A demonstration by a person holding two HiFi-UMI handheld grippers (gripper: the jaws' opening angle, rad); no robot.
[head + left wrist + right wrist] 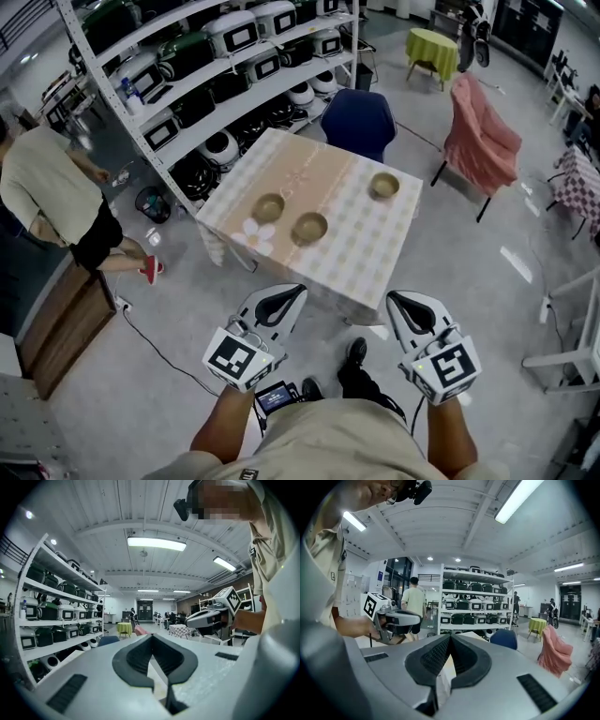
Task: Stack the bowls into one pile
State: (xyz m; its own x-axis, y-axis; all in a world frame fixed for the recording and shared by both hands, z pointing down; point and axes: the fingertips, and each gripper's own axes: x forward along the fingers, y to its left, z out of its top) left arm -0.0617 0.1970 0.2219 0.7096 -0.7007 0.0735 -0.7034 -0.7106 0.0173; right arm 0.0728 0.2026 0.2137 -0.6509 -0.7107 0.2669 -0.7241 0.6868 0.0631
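1. We see three bowls upright on the checked table (361, 239), none stacked. The left bowl (268, 207) and the middle bowl (309, 228) sit near each other without touching. The far bowl (383, 186) is well apart from them, toward the table's far right edge.
2. Bare cloth lies all round each bowl, and none of them is at a table edge.
3. The left gripper (292, 296) hangs short of the table's near edge. Its jaws are closed tip to tip with nothing between them.
4. The right gripper (397, 300) hangs beside it, also short of the near edge, with its jaws together and empty.
5. A blue chair (358, 120) stands against the far edge. A pink armchair (483, 141) stands off to the right, with open floor between it and the table.
6. A shelving rack (216, 61) runs close along the table's left side, and a person (47, 187) stands beyond it.
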